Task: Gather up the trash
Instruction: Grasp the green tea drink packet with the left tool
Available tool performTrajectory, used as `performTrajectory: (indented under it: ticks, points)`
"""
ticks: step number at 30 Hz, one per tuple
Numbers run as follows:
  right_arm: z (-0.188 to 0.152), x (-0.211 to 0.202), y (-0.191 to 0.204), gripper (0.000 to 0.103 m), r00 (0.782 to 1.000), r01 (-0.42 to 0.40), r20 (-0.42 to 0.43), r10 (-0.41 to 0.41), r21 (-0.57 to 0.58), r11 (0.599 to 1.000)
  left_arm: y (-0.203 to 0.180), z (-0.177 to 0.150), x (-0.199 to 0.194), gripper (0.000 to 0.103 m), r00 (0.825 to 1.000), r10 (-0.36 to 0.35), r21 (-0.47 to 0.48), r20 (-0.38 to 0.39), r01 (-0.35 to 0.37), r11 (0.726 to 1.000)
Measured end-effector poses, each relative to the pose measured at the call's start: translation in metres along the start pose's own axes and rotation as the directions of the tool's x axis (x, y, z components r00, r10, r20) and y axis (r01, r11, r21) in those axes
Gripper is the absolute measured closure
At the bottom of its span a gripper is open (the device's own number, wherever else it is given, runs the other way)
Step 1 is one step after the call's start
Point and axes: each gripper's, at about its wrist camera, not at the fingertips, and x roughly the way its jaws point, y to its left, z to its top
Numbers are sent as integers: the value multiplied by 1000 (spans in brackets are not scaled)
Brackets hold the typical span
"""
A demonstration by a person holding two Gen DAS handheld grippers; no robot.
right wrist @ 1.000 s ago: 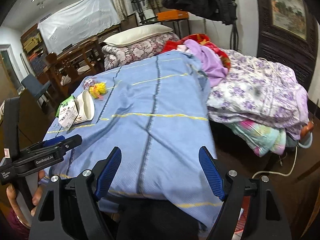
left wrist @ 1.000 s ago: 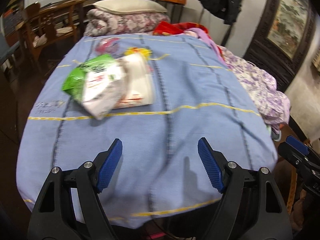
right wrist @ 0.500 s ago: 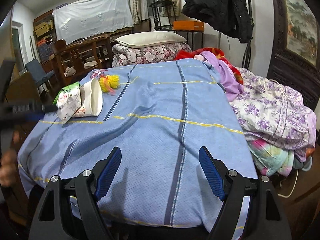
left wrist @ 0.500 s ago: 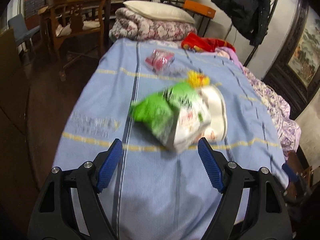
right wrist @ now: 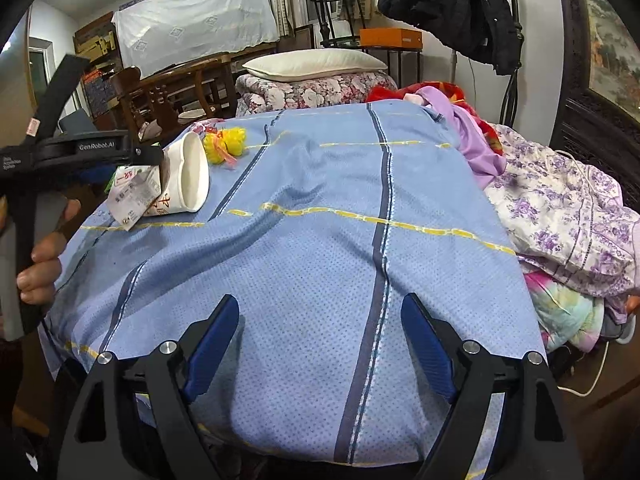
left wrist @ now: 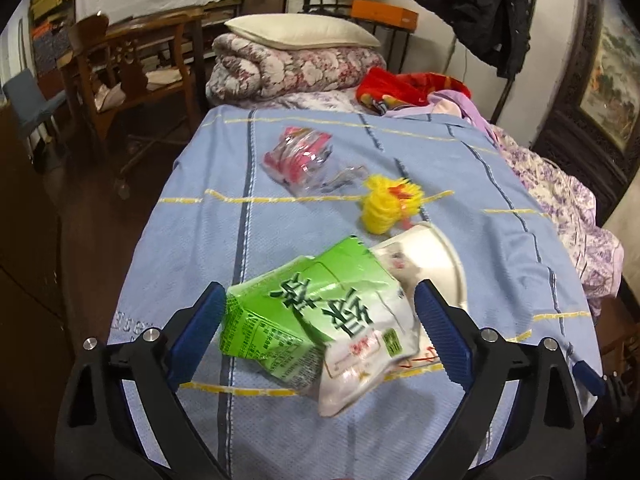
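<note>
Between spread left gripper point(left wrist: 318, 320) fingers: crumpled green-white snack bag point(left wrist: 320, 320), untouched; right gripper point(right wrist: 320, 344) spread, empty

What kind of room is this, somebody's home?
Most likely a lived-in bedroom at home: a bed under a blue blanket, a pillow on a folded floral quilt, and a dark coat hanging by the wall. Wooden chairs stand beside it.

1. We see a bed point(left wrist: 200, 208) under a blue cover point(right wrist: 320, 264).
2. On it lie a green carton point(left wrist: 280, 312), white pouch point(left wrist: 360, 360), paper cup point(left wrist: 436, 260), yellow wad point(left wrist: 380, 208) and red wrapper point(left wrist: 298, 158).
</note>
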Motion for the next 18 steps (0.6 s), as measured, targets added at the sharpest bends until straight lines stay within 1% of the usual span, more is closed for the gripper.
performTrajectory:
  ticks: [5, 9, 15, 16, 18]
  points:
    - [0, 2, 3, 18, 1000, 2, -2, -2, -6, 1000, 24, -14, -6, 6, 1000, 1, -46, 1, -1, 999]
    - [-1, 2, 3, 18, 1000, 4, -3, -4, -7, 1000, 41, -29, -21, 6, 1000, -18, -69, 20, 19, 997]
    - [-1, 3, 4, 18, 1000, 11, -6, -11, -10, 1000, 44, -45, -33, 6, 998, -39, -71, 52, 42, 997]
    - [-1, 3, 4, 18, 1000, 12, -6, -12, -11, 1000, 44, -48, -32, 6, 998, -42, -74, 43, 45, 996]
    - [-1, 3, 5, 18, 1000, 16, -8, -16, -14, 1000, 42, -53, -33, 6, 998, -42, -69, 49, 46, 997]
